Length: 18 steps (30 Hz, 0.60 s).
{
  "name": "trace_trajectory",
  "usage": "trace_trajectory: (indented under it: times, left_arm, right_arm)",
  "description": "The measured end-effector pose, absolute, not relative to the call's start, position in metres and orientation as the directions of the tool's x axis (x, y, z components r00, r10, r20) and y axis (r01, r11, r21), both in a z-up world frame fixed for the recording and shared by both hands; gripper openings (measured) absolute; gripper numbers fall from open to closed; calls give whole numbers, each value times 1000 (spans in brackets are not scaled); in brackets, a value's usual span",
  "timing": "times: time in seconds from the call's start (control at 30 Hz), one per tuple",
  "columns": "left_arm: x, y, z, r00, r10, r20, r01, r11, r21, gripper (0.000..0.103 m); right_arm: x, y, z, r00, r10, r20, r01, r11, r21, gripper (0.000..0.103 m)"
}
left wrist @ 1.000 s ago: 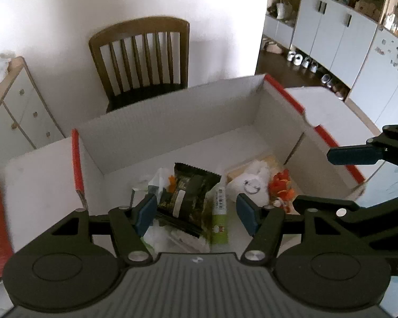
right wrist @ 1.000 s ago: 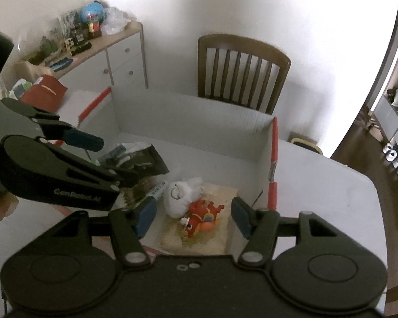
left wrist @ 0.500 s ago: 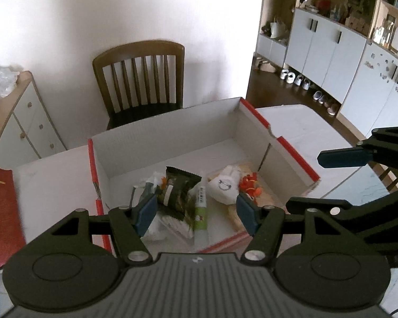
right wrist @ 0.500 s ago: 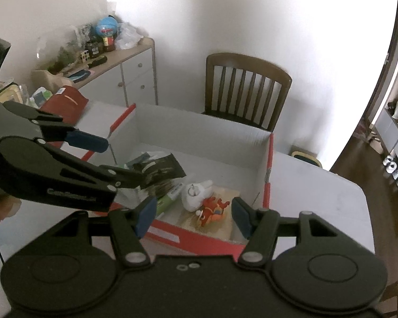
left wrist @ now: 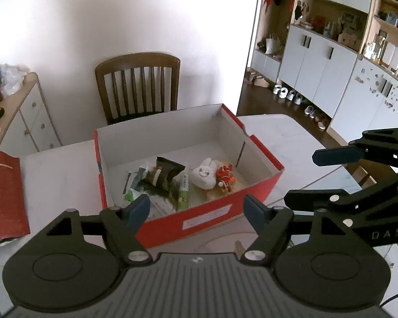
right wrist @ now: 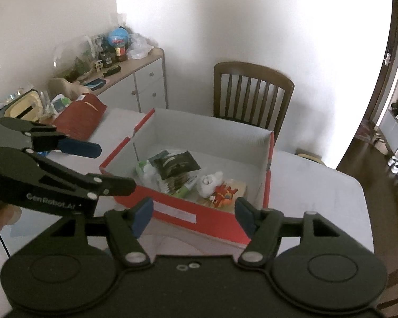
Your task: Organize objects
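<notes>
The left gripper is hanging above the near edge of the white worktop, pointing downward at a slant, and its jaws are opening with nothing between them. Just ahead of its fingertips the red box is sitting open on the worktop, its near wall facing the gripper. The right gripper is hovering beside it at the same slant; its jaws are also opening and are holding nothing. Each gripper is showing at the edge of the other's view: the right one is reaching in from the right of the left wrist view, the left one from the left of the right wrist view.

Inside the box, ahead of both grippers, the things are lying together toward the near wall: a dark snack packet, a small green-and-white tube leaning against it, a white plush toy just beside the tube, and a red-orange toy figure touching the plush on its far right. A green-and-white wrapper is lying to the left of the packet.

Beyond the box a wooden chair is standing against the wall. To the left of the left gripper a dark red bag is lying on the worktop.
</notes>
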<state>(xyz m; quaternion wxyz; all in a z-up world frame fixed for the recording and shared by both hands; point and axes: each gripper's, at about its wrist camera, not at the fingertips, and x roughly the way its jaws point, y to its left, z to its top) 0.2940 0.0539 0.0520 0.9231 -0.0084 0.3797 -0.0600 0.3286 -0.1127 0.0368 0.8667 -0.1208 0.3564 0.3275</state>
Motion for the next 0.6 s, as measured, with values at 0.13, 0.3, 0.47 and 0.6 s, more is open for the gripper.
trace_trajectory:
  times: [0.13,0.3,0.47,0.6]
  left_arm:
    - [276,46,54,710,-124,-693,113,992,-62,77]
    - [254,38,55,721,-142,-678,117,990,-83,82]
    - [236,36,53,731,-160,-663,96,986,-133,82]
    - [222,31,49,737,-156,-658,83,987,-140,83]
  right_arm:
    - [316,-122,41,528,498,-687,-660,750,37,69]
    - [301,-134,43,533,511,-675,-665,746,40,72]
    - [289,-146,41,546,510,-665,-656,754,39,75]
    - [279,-156,38,552,507,-661,-646,762,44,76]
